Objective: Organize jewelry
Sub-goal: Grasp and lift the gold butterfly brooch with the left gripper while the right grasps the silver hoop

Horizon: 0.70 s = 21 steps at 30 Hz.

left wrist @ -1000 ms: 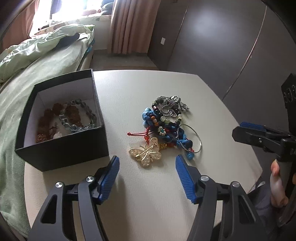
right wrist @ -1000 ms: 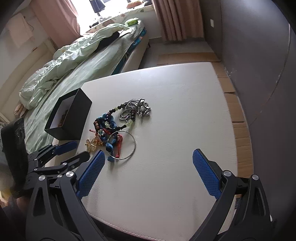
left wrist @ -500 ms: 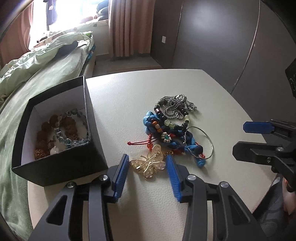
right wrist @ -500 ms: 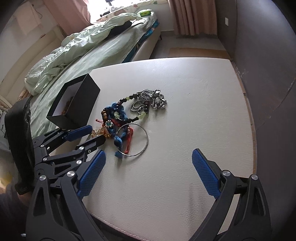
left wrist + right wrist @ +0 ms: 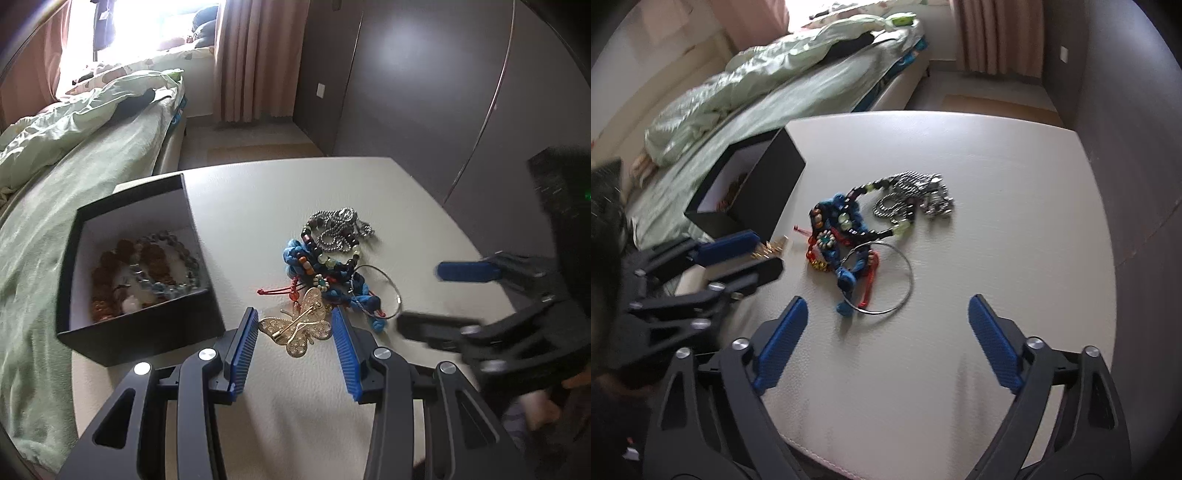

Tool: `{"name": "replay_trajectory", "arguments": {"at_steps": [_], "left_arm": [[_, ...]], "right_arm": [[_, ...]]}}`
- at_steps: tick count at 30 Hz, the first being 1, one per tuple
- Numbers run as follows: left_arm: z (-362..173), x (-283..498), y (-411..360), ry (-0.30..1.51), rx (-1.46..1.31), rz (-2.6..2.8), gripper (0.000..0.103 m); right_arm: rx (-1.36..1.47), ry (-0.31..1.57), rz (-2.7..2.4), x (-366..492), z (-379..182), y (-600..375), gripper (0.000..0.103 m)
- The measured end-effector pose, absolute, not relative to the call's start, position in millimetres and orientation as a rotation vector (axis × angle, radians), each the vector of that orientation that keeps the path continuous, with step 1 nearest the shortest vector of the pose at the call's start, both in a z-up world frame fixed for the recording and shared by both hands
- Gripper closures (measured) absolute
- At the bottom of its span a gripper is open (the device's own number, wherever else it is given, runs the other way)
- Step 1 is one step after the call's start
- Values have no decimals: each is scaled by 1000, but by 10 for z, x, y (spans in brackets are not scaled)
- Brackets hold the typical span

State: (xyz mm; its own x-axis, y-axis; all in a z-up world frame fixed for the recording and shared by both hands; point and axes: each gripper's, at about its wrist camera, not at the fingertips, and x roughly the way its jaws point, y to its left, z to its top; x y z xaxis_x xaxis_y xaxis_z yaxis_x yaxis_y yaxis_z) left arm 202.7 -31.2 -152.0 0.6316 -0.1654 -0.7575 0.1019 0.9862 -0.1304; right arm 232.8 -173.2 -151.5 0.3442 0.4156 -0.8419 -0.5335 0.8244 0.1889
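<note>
The gold butterfly brooch is lying on the white table, just in front of the tangled pile and near the black box. The left gripper is bracketing it, one blue pad on each side; the jaws are partly closed around it, but whether the pads are touching it yet cannot be told.

Behind the brooch, the pile is waiting: a blue braided cord, a dark bead bracelet, a silver ball chain, a thin wire bangle and a red string, all overlapping.

The box is already holding several bead bracelets, so the sorting looks begun, with the brooch and the whole pile still left outside.

The right gripper is hovering spread wide and empty over bare table, just short of the bangle.

The left wrist view is showing the inside of the box and the brooch whole. The right wrist view is showing only a gold sliver of the brooch behind the left gripper's fingers, and little of the box's contents, but it is laying out the bangle's full ring and the pile's near side.
</note>
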Motion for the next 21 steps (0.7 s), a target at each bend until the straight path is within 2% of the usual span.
{"name": "replay_trajectory", "arguments": {"at_steps": [7, 18, 20, 21], "left_arm": [[-1302, 1859, -119, 829, -125, -154, 64], [-1139, 1666, 97, 785, -166, -146, 64], [-1110, 1647, 117, 778, -172, -147, 64], [-1094, 1640, 122, 775, -176, -148, 64]], "right_arm": [[-165, 1071, 613, 2384, -1654, -1562, 28], [-243, 1017, 608, 2448, -1716, -1345, 29], [-255, 1013, 609, 2446, -1717, -1331, 36], [-255, 1014, 609, 2442, -1716, -1334, 43]]}}
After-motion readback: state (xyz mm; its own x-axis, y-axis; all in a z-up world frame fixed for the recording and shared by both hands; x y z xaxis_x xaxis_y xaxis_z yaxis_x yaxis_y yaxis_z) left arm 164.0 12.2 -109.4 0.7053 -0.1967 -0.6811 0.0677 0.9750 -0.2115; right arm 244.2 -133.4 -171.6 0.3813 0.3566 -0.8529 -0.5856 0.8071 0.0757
